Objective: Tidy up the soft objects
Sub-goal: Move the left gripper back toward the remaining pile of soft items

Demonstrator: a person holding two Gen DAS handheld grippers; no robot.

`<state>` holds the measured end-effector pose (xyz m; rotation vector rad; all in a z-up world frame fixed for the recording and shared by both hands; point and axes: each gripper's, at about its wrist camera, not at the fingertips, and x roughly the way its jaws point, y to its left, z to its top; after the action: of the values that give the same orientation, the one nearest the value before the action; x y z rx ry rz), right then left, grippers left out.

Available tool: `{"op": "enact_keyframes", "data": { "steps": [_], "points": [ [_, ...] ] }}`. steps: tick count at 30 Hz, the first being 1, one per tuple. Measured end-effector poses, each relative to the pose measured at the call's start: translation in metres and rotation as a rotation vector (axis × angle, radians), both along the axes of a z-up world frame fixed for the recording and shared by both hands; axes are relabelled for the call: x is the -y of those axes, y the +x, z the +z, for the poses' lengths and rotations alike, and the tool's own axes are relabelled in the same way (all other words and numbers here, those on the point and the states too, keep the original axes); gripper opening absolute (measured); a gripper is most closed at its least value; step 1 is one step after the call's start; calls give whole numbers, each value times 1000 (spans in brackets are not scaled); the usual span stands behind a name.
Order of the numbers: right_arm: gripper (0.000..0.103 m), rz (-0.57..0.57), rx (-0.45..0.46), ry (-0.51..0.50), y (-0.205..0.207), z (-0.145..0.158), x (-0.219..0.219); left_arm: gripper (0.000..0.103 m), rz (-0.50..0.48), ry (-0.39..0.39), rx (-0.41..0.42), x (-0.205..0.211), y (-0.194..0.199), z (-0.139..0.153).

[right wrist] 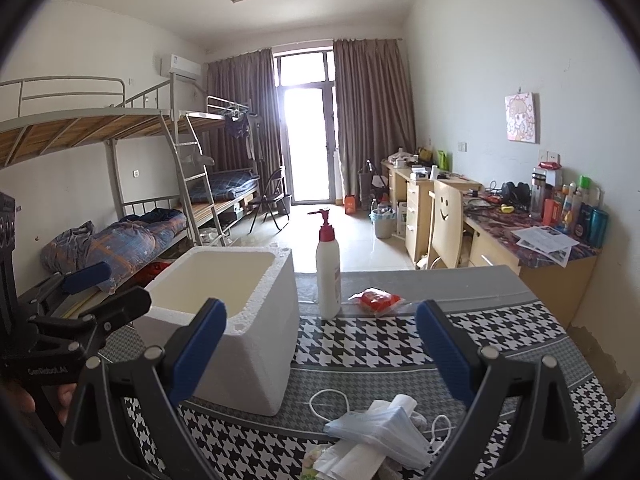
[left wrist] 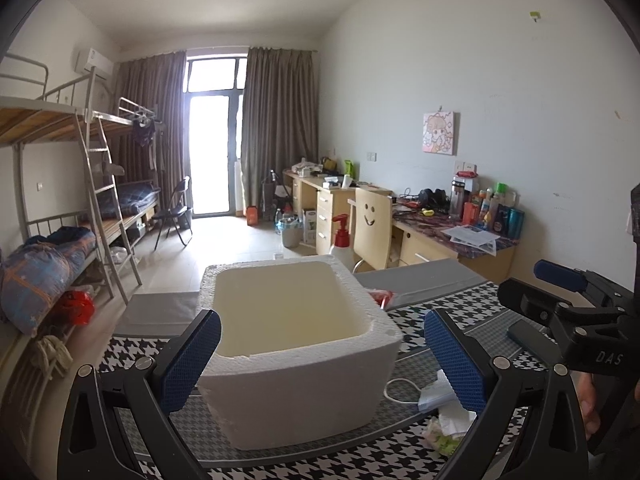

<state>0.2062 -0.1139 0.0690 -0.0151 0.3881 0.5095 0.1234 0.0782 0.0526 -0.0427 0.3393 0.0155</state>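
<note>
We hold our left gripper (left wrist: 320, 364) spread wide and empty before the white foam box (left wrist: 296, 344), which stands open on the houndstooth tablecloth (right wrist: 380, 344). Our right gripper (right wrist: 320, 356), equally wide and empty, hovers over the face mask (right wrist: 380, 428) and crumpled tissues (right wrist: 344, 458) lying just right of the box. A pump bottle (right wrist: 328, 272) stands behind.

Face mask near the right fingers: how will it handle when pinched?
The face mask is probably floppy: it lies limp across crumpled tissue. Likely very light, being thin pleated sheet. Its loose ear loop may trail and snag.
</note>
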Motion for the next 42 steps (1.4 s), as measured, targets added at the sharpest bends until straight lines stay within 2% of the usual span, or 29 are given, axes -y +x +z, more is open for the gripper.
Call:
{"op": "enact_keyframes", "data": {
  "steps": [17, 42],
  "points": [
    [97, -19, 24, 2, -17, -6, 13, 102, -40, -30, 49, 8, -18, -6],
    [97, -47, -7, 1, -28, -30, 38, 102, -105, -55, 31, 25, -25, -24]
  ]
}}
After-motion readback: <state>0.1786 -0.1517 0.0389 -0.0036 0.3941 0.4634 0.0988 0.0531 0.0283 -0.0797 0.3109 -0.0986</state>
